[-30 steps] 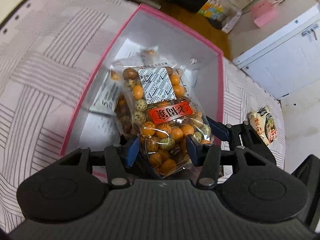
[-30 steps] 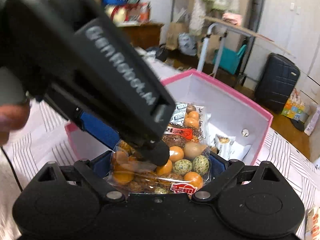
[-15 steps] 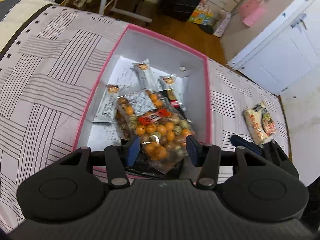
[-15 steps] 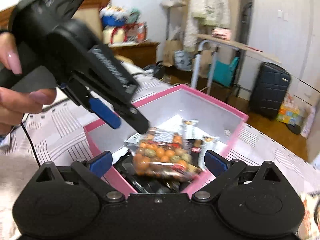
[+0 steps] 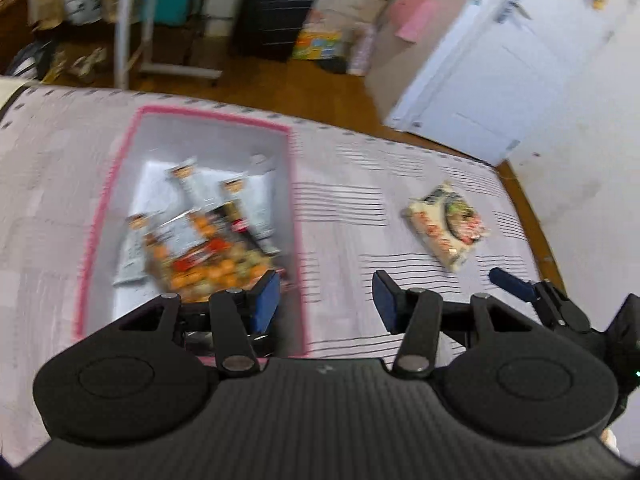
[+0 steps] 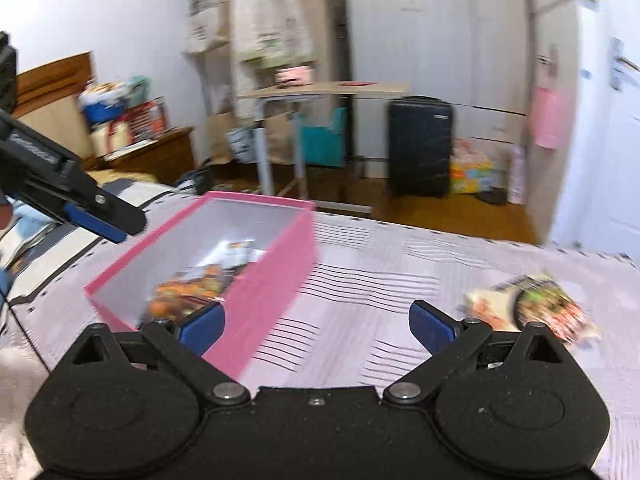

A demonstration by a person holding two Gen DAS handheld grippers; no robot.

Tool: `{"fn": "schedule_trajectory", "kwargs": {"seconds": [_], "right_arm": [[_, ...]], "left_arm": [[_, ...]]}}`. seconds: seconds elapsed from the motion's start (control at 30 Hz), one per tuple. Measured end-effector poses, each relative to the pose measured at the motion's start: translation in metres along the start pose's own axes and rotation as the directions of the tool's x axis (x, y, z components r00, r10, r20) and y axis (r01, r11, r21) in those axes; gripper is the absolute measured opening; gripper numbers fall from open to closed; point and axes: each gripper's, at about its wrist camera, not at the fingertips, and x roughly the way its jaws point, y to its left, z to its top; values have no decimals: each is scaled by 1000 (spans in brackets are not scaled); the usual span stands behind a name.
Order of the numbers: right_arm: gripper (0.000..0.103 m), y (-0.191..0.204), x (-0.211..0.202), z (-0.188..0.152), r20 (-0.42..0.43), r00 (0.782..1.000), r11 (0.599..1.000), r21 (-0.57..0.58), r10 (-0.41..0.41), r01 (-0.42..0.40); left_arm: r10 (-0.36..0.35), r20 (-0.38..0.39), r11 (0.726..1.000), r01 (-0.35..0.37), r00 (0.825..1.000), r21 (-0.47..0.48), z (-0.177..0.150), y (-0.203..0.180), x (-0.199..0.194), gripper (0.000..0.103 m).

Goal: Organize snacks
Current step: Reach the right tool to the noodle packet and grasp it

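Holding nothing, your left tool (image 5: pixel 324 300) and right tool (image 6: pixel 316 326) gape; blur smears the box's (image 6: pixel 272 280) snacks (image 5: pixel 208 256) and the packet (image 6: pixel 532 306).

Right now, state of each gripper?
Left gripper: open, nothing between its fingers.
Right gripper: open, holding nothing.

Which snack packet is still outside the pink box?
The noodle packet, printed with a bowl picture, lies alone on the striped cloth right of the pink box; the orange ball bag and white sachets are inside.
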Motion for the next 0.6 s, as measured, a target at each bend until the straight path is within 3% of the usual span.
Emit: {"fn": "schedule_trajectory", "kwargs": {"seconds": [0.37,0.5,0.6], "right_arm": [[100,-63,-27,-32,6,976,975,47,-218,218],[99,-102,-14,-43,-24,962,959,76,-273,274],[94,-132,15,-58,-64,953,948,103,-295,300]], "left_arm": [[-123,-51,984,129,991,123,13,-89,92,53],[-115,-74,972,127,991,196,20,-124,143,53],[-112,-122,973,134,986,190,24,-140,190,51]]}}
